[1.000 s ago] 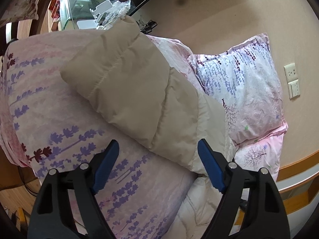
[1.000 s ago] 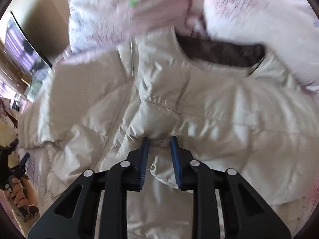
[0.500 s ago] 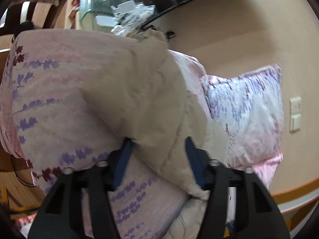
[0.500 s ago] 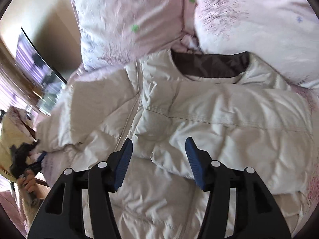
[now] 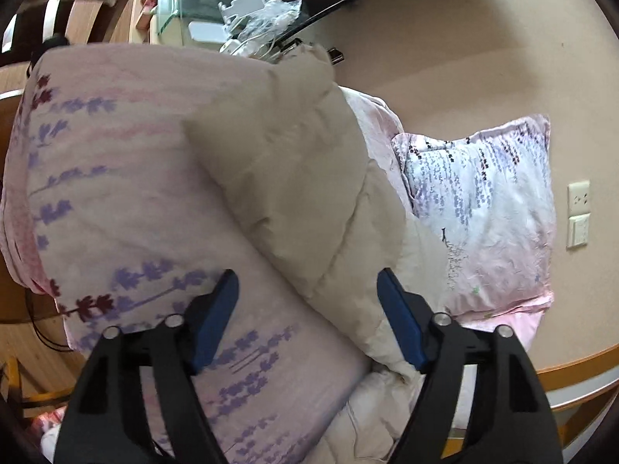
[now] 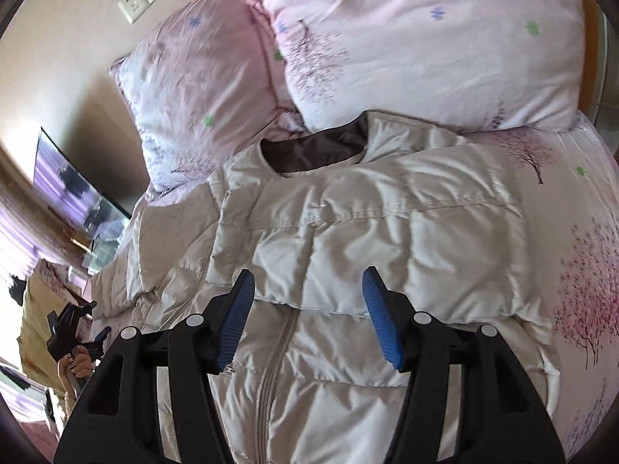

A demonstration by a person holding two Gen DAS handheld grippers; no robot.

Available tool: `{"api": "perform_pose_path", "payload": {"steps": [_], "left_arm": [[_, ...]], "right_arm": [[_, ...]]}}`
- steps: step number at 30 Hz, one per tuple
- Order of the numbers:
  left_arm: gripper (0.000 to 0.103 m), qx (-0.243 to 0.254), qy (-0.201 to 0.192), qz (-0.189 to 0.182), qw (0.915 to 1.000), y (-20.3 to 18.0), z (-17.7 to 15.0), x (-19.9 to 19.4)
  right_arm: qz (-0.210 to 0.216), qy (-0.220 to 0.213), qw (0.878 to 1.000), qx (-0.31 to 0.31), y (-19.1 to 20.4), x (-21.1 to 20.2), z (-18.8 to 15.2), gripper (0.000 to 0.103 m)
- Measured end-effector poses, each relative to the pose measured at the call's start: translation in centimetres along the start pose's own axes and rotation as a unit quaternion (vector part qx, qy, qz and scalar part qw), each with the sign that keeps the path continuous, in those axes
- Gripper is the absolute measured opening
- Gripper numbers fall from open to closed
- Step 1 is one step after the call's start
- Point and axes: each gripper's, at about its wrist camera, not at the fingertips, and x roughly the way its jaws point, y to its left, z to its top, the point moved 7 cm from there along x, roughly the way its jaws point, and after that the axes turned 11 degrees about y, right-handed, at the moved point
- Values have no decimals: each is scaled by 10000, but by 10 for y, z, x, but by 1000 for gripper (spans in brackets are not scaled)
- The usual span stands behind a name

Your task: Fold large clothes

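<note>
The bed, covered in a pink floral quilt, carried the cream quilted puffer jacket, which lay spread front-up with its collar toward the two pink floral pillows at the head edge and its right sleeve already folded across the chest. The other sleeve lay stretched out over a rolled lavender-print duvet toward the bed's left edge. The chief risk, as I judged it, was the padding: springy, slippery fabric could have unfolded itself or slid off the rounded duvet toward the edge, and a shallow pinch might have caught only the shell. The left hand-held gripper was spread wide just short of the sleeve, grasping nothing; the right hand-held gripper likewise gaped above the jacket's zip, empty. The jacket's hem was cut off by the lower frame, the sleeve's cuff could not be made out, and whether the zip was fully closed stayed unclear behind the right gripper.
</note>
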Motion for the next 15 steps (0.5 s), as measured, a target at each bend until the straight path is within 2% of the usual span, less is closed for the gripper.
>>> {"api": "perform_pose_path", "payload": {"steps": [2, 4, 7, 8, 9, 12, 15], "left_arm": [[72, -8, -57, 11, 10000, -4, 3, 5], [63, -69, -111, 32, 9999, -5, 9, 9], [37, -231, -196, 92, 9995, 0, 21, 12], [21, -268, -196, 145, 9993, 3, 24, 14], [14, -282, -212, 158, 9993, 4, 28, 14], [8, -129, -285, 117, 9994, -7, 32, 7], [6, 383, -511, -38, 9980, -43, 30, -10]], "right_arm": [[35, -20, 10000, 31, -3, -1, -3, 60], [57, -25, 10000, 29, -6, -1, -6, 60], [29, -29, 10000, 57, -11, -2, -11, 60], [18, -42, 10000, 72, -13, -3, -12, 60], [8, -63, 9999, 95, -16, -5, -14, 60], [-50, -139, 9997, 177, -26, -10, -15, 60], [-98, -213, 9995, 219, -33, -16, -15, 60]]}}
